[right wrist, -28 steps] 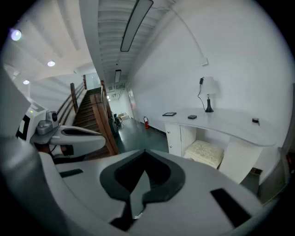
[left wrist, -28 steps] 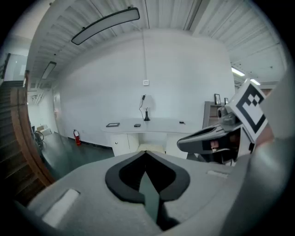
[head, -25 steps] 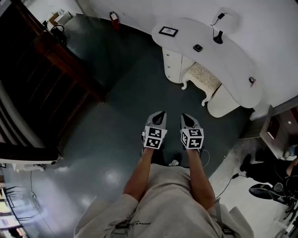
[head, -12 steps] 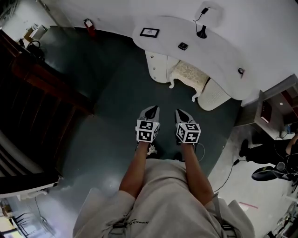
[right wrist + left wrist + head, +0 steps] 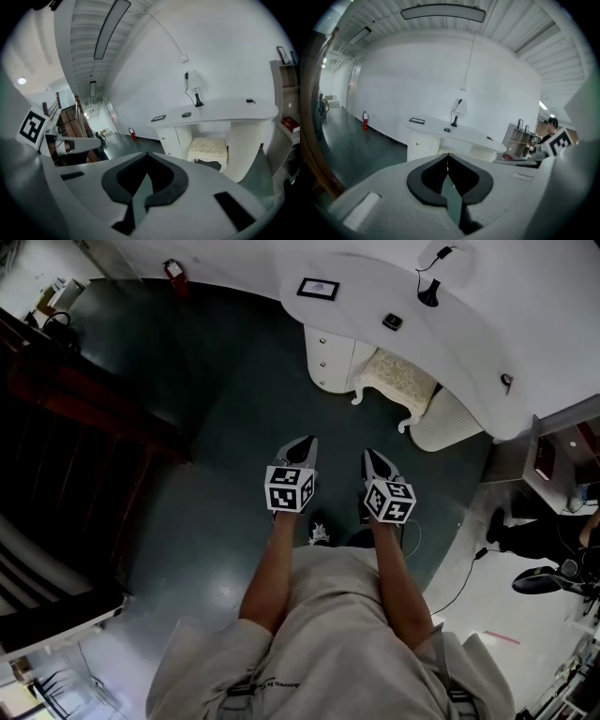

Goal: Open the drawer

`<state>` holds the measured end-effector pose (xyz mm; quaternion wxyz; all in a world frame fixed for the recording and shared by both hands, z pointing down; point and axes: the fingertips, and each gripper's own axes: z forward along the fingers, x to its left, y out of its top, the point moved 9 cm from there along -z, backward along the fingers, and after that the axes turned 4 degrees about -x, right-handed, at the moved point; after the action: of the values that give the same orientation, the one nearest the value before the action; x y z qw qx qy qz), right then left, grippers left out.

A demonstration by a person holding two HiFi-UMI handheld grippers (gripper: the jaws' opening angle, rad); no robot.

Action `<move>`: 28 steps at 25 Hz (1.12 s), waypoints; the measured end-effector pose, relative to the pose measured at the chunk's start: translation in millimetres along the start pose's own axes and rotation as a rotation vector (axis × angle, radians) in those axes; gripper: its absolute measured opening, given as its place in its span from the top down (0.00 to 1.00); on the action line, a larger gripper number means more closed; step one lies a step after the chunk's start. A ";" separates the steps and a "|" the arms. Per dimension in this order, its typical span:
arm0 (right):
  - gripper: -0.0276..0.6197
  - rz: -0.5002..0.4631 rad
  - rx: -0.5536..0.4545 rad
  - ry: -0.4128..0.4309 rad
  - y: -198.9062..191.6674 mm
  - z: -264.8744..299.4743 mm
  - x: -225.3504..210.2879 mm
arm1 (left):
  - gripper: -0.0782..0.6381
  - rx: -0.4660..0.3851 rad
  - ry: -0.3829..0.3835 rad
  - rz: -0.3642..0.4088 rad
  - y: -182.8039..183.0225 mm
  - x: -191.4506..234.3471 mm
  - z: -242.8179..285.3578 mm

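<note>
A white curved desk (image 5: 469, 343) stands against the far wall. Its drawer pedestal (image 5: 330, 360) with small round knobs is at the desk's left end, also seen in the left gripper view as the pedestal (image 5: 419, 144) and in the right gripper view as the pedestal (image 5: 171, 138). My left gripper (image 5: 305, 442) and right gripper (image 5: 372, 457) are held side by side above the dark floor, well short of the desk and pointing toward it. Both are shut with nothing between the jaws, as the left gripper (image 5: 448, 157) and right gripper (image 5: 148, 157) show in their own views.
A cushioned stool (image 5: 398, 381) sits under the desk. On the desktop are a picture frame (image 5: 318, 288), a small dark object (image 5: 393, 322) and a black lamp (image 5: 429, 294). Dark wooden railing (image 5: 84, 399) runs along the left; a red fire extinguisher (image 5: 172, 271) stands by the wall. Shelves (image 5: 553, 460) stand at right.
The person has walked on across the floor and the desk has shifted in the head view. Both grippers stay side by side and shut; their marker cubes have rolled slightly.
</note>
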<state>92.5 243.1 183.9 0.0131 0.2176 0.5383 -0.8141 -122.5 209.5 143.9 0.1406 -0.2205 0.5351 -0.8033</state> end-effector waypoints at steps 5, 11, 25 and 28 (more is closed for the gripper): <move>0.93 -0.027 0.028 -0.045 -4.7 2.3 -2.3 | 0.88 -0.014 0.009 -0.061 1.8 18.7 6.6; 0.93 -0.050 0.046 -0.075 -3.3 10.9 -13.7 | 0.88 0.030 -0.012 -0.080 -13.4 17.8 26.3; 0.93 -0.040 0.046 0.014 43.7 84.1 -51.4 | 0.88 0.047 0.041 -0.036 13.4 22.2 94.5; 0.93 -0.038 0.053 0.031 54.0 98.8 -66.2 | 0.88 0.064 0.047 -0.034 14.9 18.3 114.9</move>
<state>132.6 119.2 193.5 -0.0165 0.2204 0.5207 -0.8247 -80.4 103.6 171.8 0.1211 -0.2060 0.5084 -0.8273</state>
